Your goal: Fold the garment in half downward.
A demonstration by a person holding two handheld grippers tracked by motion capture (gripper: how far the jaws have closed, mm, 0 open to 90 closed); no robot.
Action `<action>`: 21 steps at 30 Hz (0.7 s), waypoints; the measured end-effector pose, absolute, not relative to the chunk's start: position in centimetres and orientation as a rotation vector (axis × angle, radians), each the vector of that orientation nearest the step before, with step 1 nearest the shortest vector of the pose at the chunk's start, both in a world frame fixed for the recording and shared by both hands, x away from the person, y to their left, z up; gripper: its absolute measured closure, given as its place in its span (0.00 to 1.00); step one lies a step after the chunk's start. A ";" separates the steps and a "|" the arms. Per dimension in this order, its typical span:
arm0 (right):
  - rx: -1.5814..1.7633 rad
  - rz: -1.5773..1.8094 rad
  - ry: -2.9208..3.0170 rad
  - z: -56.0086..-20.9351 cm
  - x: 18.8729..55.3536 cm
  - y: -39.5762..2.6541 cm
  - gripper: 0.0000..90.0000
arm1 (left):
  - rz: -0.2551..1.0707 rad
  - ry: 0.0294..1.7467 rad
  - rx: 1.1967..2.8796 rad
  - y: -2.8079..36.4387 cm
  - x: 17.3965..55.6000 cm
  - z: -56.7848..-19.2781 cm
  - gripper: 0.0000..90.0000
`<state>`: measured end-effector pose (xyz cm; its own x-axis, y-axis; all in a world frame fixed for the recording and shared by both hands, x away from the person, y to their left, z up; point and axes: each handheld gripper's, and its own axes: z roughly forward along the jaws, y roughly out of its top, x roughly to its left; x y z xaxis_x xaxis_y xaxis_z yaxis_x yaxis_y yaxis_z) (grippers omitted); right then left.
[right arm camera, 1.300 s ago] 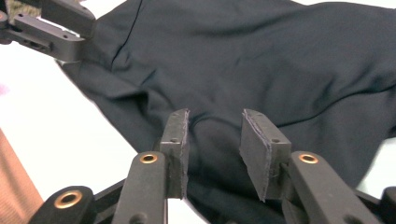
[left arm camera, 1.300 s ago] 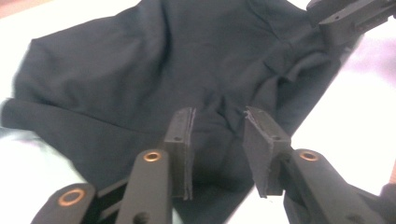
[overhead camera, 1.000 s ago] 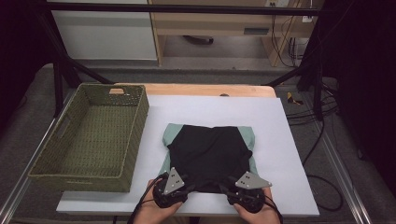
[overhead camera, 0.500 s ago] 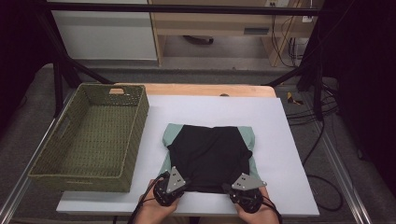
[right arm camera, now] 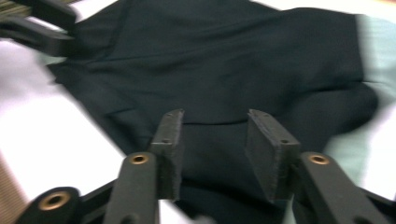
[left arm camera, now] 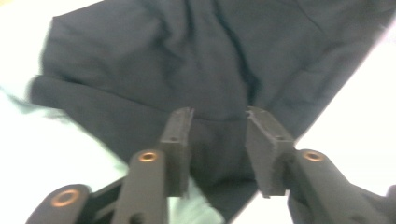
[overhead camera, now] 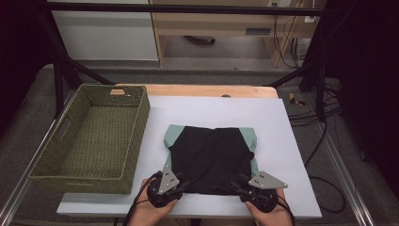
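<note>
With both tongs, left [overhead camera: 181, 184] and right [overhead camera: 236, 185], just reopened over the black garment's [overhead camera: 211, 157] near hem, gripping nothing, we judge re-clamping that hem comes next.

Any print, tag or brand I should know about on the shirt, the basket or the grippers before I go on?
No readable text anywhere.
Black shirt: no print or tag shows.
Green basket: no label.
Left gripper and right gripper: plain plates, no marking.
Pale panel under the far bench: possibly a label, too small to read.
</note>
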<state>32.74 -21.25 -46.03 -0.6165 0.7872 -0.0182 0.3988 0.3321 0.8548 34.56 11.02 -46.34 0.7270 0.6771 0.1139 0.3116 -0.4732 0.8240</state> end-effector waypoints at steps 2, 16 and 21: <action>1.081 1.192 2.128 -45.9 32.9 -22.3 0.61 | 0.574 0.778 2.065 11.5 34.8 -46.2 0.60; 1.335 1.020 2.057 -47.7 34.1 -27.2 0.59 | 0.652 0.925 1.991 14.1 36.0 -46.0 0.48; 1.361 0.999 2.126 -48.5 34.3 -26.9 0.69 | 0.666 0.941 1.981 14.5 36.2 -45.9 0.47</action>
<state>34.34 -26.90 -48.53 -0.4304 0.9022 0.0283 0.5974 0.2612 0.7582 36.17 14.50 -45.86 0.5799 0.8074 0.1084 0.3714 -0.3804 0.8470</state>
